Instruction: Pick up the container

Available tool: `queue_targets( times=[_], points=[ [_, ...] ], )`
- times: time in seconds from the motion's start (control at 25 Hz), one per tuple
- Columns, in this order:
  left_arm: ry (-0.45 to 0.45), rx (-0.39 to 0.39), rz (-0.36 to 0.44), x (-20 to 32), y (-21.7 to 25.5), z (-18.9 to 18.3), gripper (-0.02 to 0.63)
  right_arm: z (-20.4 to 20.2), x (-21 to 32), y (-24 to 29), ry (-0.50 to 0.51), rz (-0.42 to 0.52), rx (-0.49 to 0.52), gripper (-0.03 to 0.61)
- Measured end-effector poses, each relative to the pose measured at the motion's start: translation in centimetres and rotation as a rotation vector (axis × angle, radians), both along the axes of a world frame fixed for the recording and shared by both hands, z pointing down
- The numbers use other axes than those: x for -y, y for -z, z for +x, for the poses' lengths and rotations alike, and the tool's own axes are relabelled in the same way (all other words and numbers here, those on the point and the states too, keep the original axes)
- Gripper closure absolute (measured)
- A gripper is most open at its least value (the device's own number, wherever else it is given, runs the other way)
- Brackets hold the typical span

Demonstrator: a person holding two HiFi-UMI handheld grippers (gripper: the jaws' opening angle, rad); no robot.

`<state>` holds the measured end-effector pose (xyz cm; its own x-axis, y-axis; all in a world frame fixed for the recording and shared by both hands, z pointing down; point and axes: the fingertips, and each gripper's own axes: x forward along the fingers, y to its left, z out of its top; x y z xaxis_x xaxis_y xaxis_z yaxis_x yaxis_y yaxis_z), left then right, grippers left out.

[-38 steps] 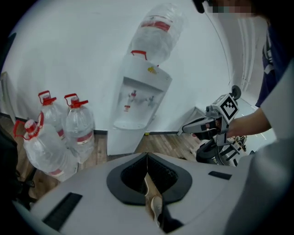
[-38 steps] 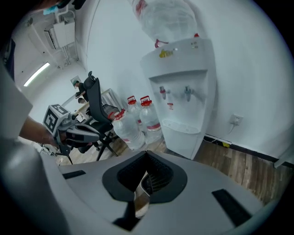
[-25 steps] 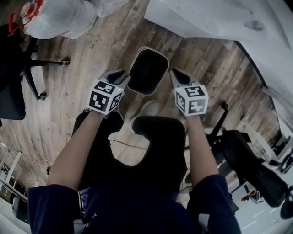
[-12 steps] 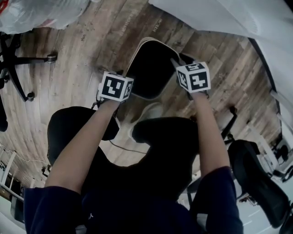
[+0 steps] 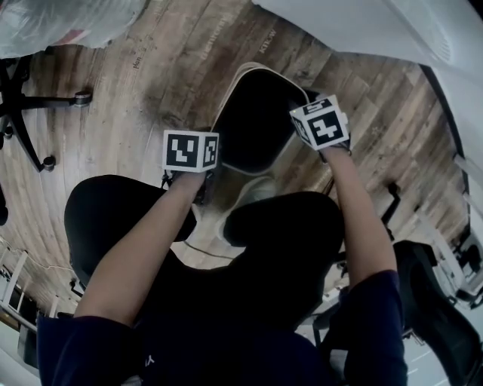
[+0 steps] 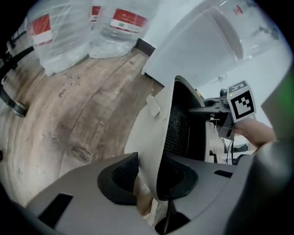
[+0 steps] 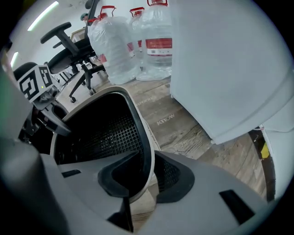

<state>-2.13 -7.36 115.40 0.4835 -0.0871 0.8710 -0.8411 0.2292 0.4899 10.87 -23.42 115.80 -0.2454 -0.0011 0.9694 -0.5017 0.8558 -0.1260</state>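
The container (image 5: 253, 113) is a bin, white outside with black mesh inside, seen over the wooden floor between my two grippers. My left gripper (image 5: 207, 145) sits on its left rim. In the left gripper view the white wall (image 6: 156, 133) runs between the dark pads (image 6: 120, 176), and the left gripper (image 6: 149, 176) is closing on it. My right gripper (image 5: 306, 114) is at the bin's right rim. There the black mesh (image 7: 101, 133) and rim pass between the jaws, and the right gripper (image 7: 147, 176) is also closing on the wall.
Large water bottles (image 7: 138, 41) stand on the floor beyond the bin, also wrapped in plastic (image 6: 59, 32). A white cabinet or table (image 5: 362, 22) is close behind the bin. Office chairs (image 5: 23, 90) stand left and right. The person's shoe (image 5: 249, 188) is under the bin.
Both grippers moved forward from beside the bin onto its rims. The bin now looks bigger and nearer in the head view, which has shifted forward.
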Motion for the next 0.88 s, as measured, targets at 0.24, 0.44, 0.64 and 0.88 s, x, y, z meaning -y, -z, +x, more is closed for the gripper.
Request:
queue_targets(
  times=[0.24, 0.44, 0.64, 0.88],
  points=[
    [-0.151, 0.09, 0.032, -0.1, -0.1, 0.0, 0.52, -0.2, -0.1, 0.0, -0.018, 0.019, 0.003, 0.505],
    [-0.195, 0.11, 0.039, 0.2, 0.3, -0.1, 0.526, 0.2, 0.1, 0.8, -0.041, 0.021, -0.009, 0.514],
    [-0.206, 0.104, 0.043, 0.4, 3.4, -0.5, 0.531, 0.0, 0.1, 4.2, -0.077, 0.025, -0.012, 0.515],
    [-0.249, 0.117, 0.071, 1.1, 9.4, -1.7, 0.531, -0.4, 0.4, 10.3, -0.109, 0.048, 0.0, 0.514]
  ],
)
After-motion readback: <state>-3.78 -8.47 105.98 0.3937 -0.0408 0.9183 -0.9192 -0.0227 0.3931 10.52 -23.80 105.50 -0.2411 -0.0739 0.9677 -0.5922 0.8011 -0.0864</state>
